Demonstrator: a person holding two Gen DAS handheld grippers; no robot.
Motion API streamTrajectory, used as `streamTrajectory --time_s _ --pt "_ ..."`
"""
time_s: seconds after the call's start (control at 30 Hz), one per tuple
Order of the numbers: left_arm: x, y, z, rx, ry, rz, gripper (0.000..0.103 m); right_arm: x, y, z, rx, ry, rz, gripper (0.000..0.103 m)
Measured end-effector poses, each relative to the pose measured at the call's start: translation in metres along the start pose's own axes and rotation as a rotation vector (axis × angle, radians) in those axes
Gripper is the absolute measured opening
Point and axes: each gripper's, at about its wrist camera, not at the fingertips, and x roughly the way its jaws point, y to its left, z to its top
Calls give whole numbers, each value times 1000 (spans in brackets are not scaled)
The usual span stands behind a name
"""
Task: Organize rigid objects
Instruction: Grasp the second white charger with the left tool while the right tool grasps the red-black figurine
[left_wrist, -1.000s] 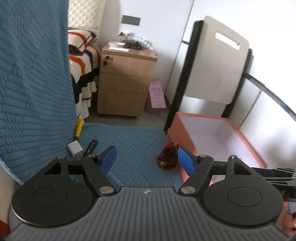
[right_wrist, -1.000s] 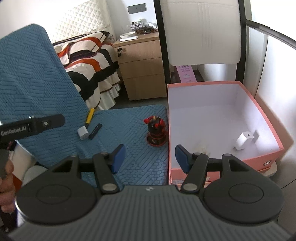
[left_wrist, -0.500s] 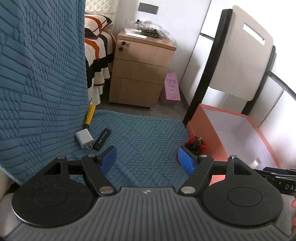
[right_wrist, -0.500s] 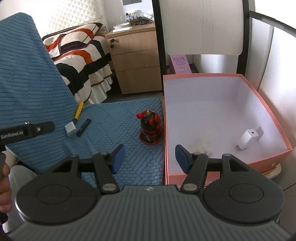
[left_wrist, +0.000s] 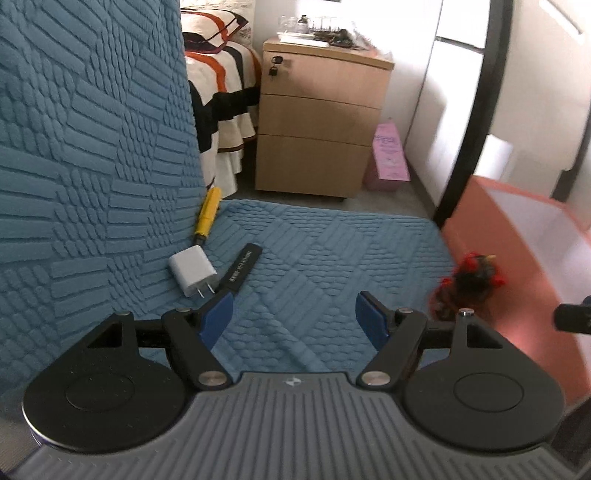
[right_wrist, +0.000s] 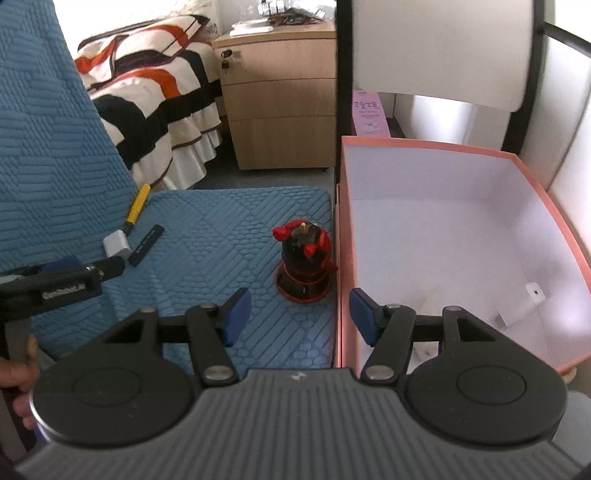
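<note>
- The blue mat (left_wrist: 332, 251) covers the seat and rises at the left as a backrest. Its ribbed surface is soft, so I think a thin flat thing lying on it may be hard to get a finger under.
- The pink box (right_wrist: 436, 236) stands open just beside the right edge of the mat. Inside it, near the right wall, one white charger (right_wrist: 524, 302) already lies. The box looks light; a push on its wall by the right gripper (right_wrist: 297, 314) could slide it.
- The left gripper (left_wrist: 293, 317) is spread and empty, with only mat between its pads. The right gripper is also spread and empty, and its right finger hangs over the near box wall.
- The red and black figurine (right_wrist: 304, 266) stands upright on the mat, near the box and apart from it, just ahead of the right gripper. It is tall on a round base, so a high or off-centre pinch may tip it over.
- A second white charger (left_wrist: 192, 271) lies in the fold of the mat, just ahead of the left finger. A black stick (left_wrist: 242, 267) lies right beside it, perhaps touching; I cannot tell. Closing on the charger could catch the stick too.
- The yellow tool (left_wrist: 208, 216) lies in the fold against the backrest, where one finger has little room.
</note>
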Motion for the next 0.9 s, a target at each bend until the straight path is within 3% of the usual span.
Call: streamTrajectory --time_s 0.33,0.53,0.9 --pt "67 22 13 29 -14 160 78 50 18 20 -84 16 -37 58" --pt "101 33 15 8 28 261 78 75 31 24 -158 13 -69 56" --pt "140 55 21 -114 86 326 76 105 47 28 -309 -9 -188 56"
